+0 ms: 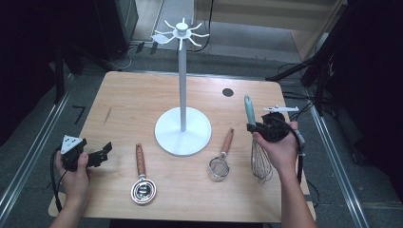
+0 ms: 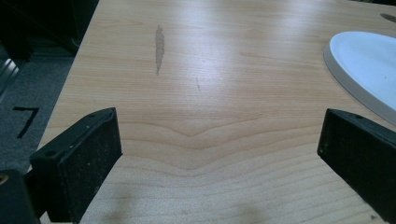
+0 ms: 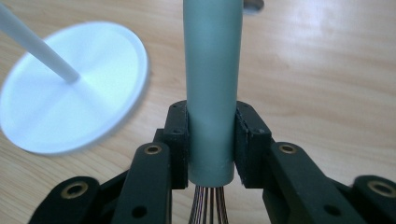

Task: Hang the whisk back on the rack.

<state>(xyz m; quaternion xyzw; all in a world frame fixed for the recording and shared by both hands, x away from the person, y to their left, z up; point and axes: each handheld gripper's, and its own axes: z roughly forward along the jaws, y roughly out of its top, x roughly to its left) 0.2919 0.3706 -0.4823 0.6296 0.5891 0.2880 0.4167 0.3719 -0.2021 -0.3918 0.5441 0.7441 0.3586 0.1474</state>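
I have the right gripper (image 3: 211, 140) fingers clenched on the light, smooth grey-green handle of the wire whisk (image 1: 259, 154) at the worktop's (image 1: 142, 90) four o'clock, just above its springy wires; left gripper (image 2: 219, 154) fingers are released.

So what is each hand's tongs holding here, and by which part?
The right tongs grip the whisk by the lower end of its teal handle, just above the wires. The left tongs are open, holding nothing.

- Right gripper (image 3: 211, 140) clamps the whisk (image 3: 212, 84) by its grey-green handle, wires below
- White stand base (image 3: 70, 88) on the wooden table (image 3: 317, 70), left
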